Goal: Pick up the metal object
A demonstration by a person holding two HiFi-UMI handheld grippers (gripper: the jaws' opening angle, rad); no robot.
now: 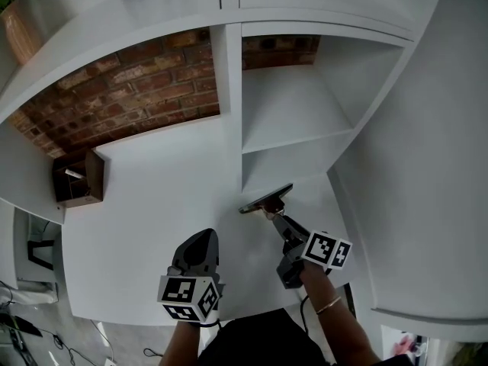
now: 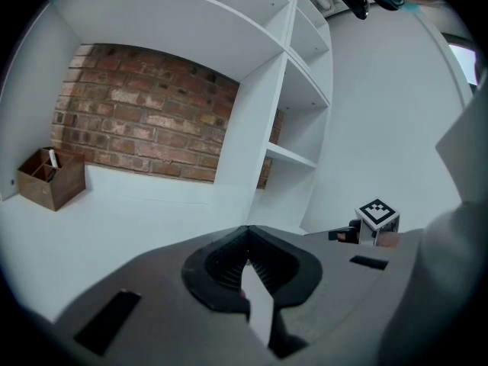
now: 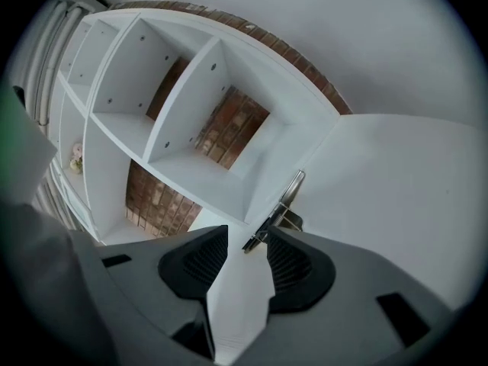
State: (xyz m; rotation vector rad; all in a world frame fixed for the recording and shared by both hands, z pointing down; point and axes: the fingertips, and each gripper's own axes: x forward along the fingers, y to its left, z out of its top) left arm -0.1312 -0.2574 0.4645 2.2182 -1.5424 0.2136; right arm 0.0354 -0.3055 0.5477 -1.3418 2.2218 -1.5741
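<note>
metal object lies unlifted on the white surface at the foot of the shelf upright; my right gripper holds its fingers spread at the object's near end, my left gripper is clenched on nothing, so i judge the grasp and lift remain.

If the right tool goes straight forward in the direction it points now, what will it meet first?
Most likely the metal object, lying on the white surface just ahead of the open jaws of the right tool; exact depth is hard to judge.
</note>
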